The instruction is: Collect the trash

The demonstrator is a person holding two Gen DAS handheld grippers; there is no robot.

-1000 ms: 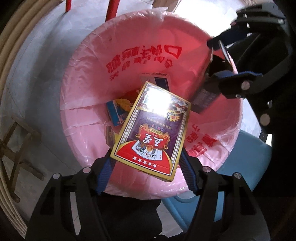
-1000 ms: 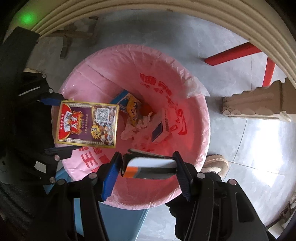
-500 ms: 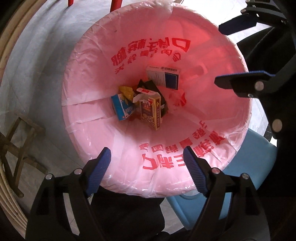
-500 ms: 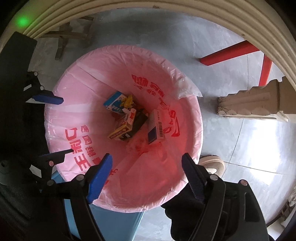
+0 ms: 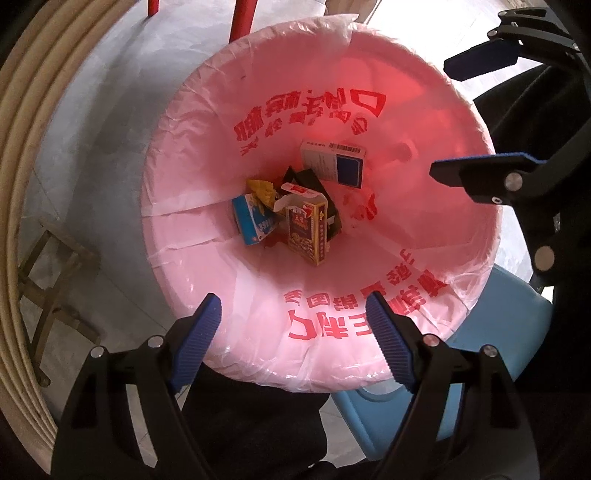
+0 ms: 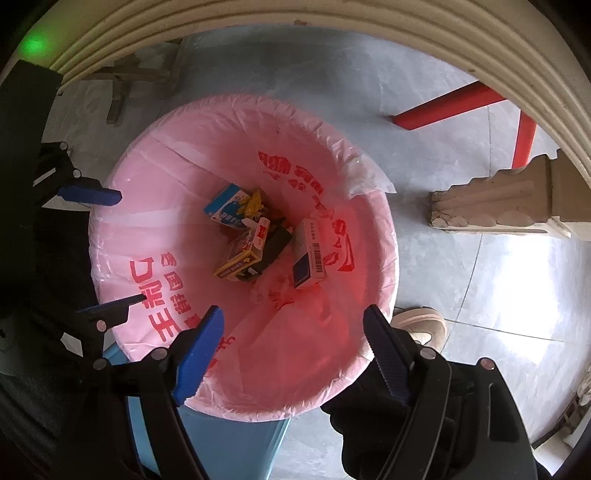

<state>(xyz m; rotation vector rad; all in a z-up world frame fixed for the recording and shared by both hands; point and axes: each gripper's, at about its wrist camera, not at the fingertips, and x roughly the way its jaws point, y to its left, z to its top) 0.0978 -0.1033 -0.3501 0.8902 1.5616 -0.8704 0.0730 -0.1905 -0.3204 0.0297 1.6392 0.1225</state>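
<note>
A bin lined with a pink bag [image 5: 207,155] [image 6: 147,155] printed with red characters sits below both grippers. At its bottom lie a purple and yellow playing-card box [image 5: 308,230] [image 6: 238,260], a white and blue box with a barcode [image 5: 334,160] [image 6: 308,254], a blue carton [image 5: 253,219] [image 6: 227,208] and dark wrappers. My left gripper [image 5: 291,332] [image 6: 110,245] hangs open above the bin's near rim with nothing between its fingers. My right gripper [image 6: 293,341] [image 5: 465,118] also stands open and empty over the bin.
The bin stands on a grey tiled floor beside a blue stool [image 5: 495,332] [image 6: 207,435]. Red furniture legs [image 5: 242,16] [image 6: 450,107], a cream round table edge [image 5: 22,184] [image 6: 332,22], a carved stone piece [image 6: 498,206], a wooden stand [image 5: 48,288] and a shoe [image 6: 421,325] surround it.
Both grippers opened. The card box left my left gripper and the white and blue box left my right gripper; both now lie at the bottom of the bin.
</note>
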